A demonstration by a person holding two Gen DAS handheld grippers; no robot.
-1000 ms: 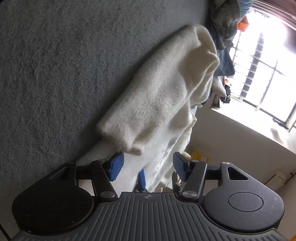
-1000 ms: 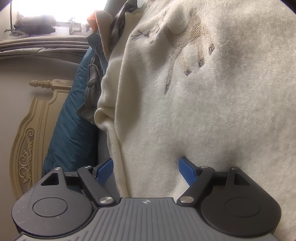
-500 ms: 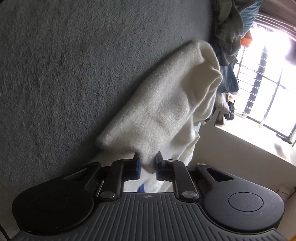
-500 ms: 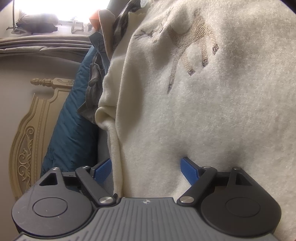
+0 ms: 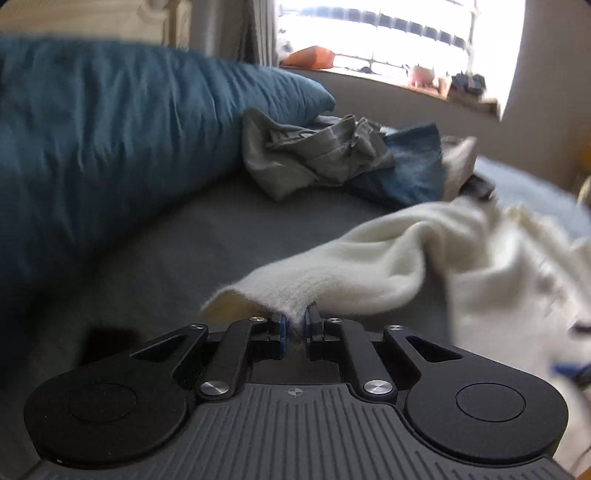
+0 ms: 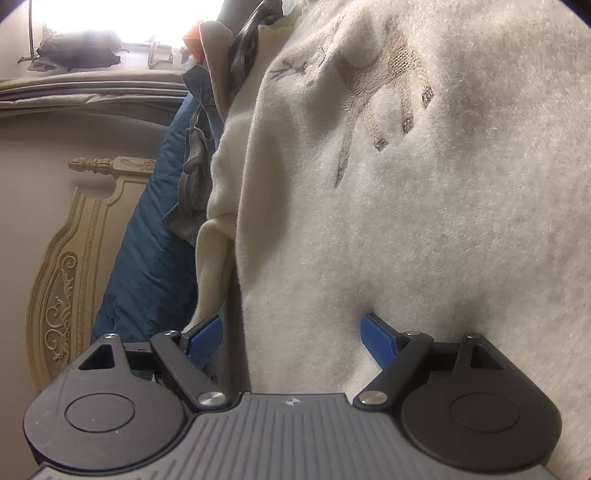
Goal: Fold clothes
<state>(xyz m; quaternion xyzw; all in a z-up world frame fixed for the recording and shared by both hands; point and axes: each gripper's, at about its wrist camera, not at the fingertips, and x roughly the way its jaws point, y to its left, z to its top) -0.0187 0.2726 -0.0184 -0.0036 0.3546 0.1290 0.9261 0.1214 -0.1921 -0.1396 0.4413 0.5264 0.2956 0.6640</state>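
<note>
Two grippers worked one cream sweater point(image 5: 388, 254) on a grey bedspread point(image 5: 207, 236). On the left, the left gripper point(image 5: 294, 325) had its jaws pinched on the end of a sleeve point(image 5: 295, 291), which ran away from it up and to the right toward the bulk of the garment; that long axis is what any fold would likely swing about. Beyond the sleeve lay a blue pillow point(image 5: 110, 129), then a heap of grey and denim clothes point(image 5: 332, 158) under a bright window point(image 5: 388, 33).

To the right, the right gripper point(image 6: 293, 336) stood with jaws wide apart, one blue pad either side of the sweater's edge, the body with its stitched deer point(image 6: 388, 85) spreading ahead of it and nothing clamped. A carved cream headboard point(image 6: 74, 258) stood at that view's left.
</note>
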